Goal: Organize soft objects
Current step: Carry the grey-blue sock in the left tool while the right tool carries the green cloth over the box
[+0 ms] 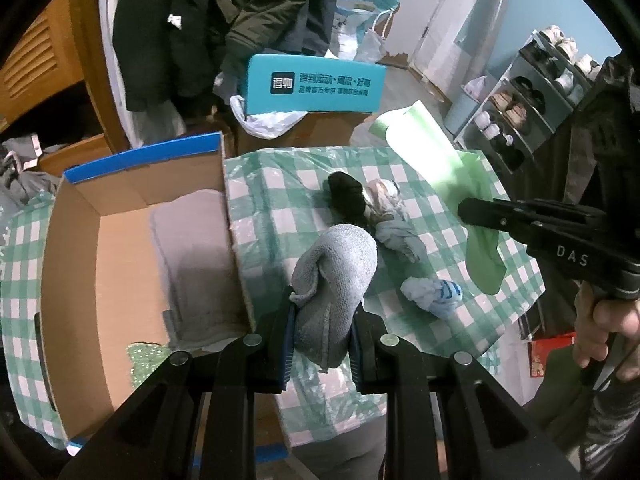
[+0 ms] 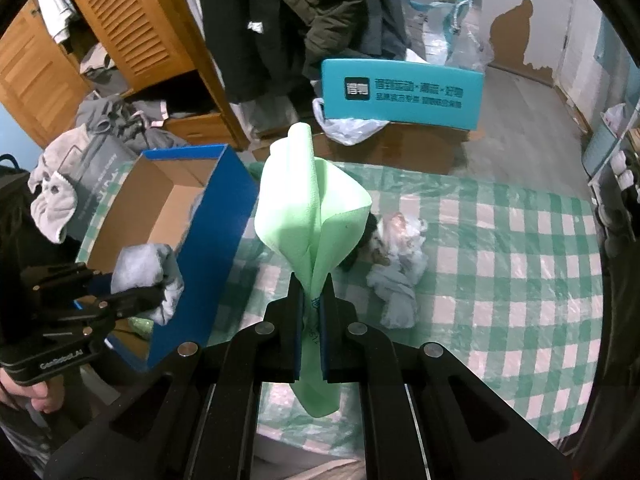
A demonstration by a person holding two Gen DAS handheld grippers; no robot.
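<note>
A green-checked plastic cover (image 2: 500, 240) drapes the worktop, bearing an open cardboard box (image 1: 120, 264). Left tool (image 1: 322, 328) clamps a grey towel (image 1: 336, 276); right tool (image 2: 311, 316) pinches a green cloth (image 2: 308, 208).

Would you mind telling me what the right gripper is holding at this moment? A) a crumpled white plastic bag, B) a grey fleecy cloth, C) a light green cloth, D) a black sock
C: in the right wrist view the right gripper has its fingers shut on the light green cloth, which stands up above them, while the grey fleecy cloth sits in the left gripper.
</note>
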